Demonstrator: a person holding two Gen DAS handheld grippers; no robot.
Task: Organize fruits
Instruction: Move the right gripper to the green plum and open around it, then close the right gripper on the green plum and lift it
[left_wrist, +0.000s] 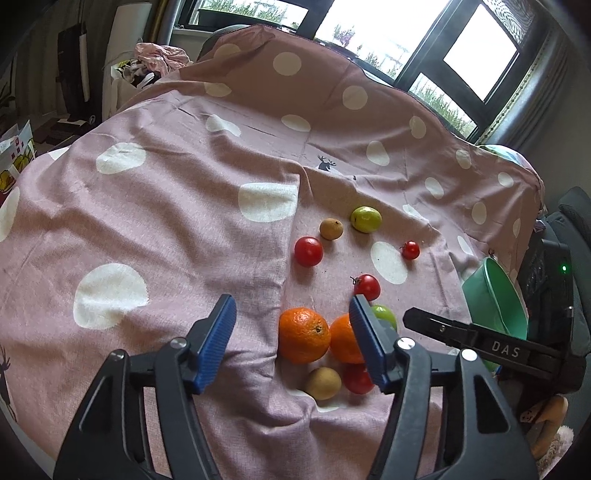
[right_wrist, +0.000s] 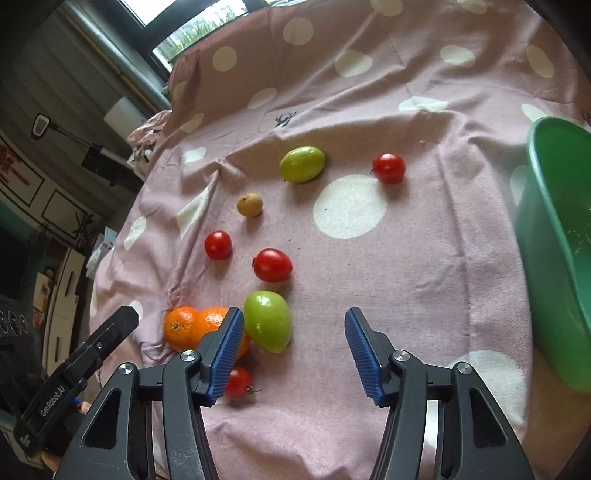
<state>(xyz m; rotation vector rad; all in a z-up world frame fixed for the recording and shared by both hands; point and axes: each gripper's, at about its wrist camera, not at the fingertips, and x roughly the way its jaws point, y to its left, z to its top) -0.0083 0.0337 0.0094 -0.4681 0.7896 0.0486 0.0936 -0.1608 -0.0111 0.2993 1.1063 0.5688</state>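
Note:
Fruit lies on a pink dotted cloth (left_wrist: 166, 221). My left gripper (left_wrist: 291, 345) hovers open over two oranges (left_wrist: 303, 335); its right finger (left_wrist: 365, 343) covers part of the second orange (left_wrist: 341, 338), and no pad presses on either. A brown fruit (left_wrist: 323, 383) and a red tomato (left_wrist: 356, 378) lie just below them. My right gripper (right_wrist: 293, 347) is open, with a green fruit (right_wrist: 267, 321) lying close to its left finger (right_wrist: 225, 350), untouched. Farther off are more tomatoes (right_wrist: 272, 264), a small brown fruit (right_wrist: 250, 205) and another green fruit (right_wrist: 302, 164).
A green plastic bowl (right_wrist: 554, 240) stands at the cloth's right edge. The left gripper's black body (right_wrist: 92, 350) shows low left in the right wrist view. Windows (left_wrist: 369, 29) run behind the covered surface, and clutter and bags (left_wrist: 14, 155) sit at the far left.

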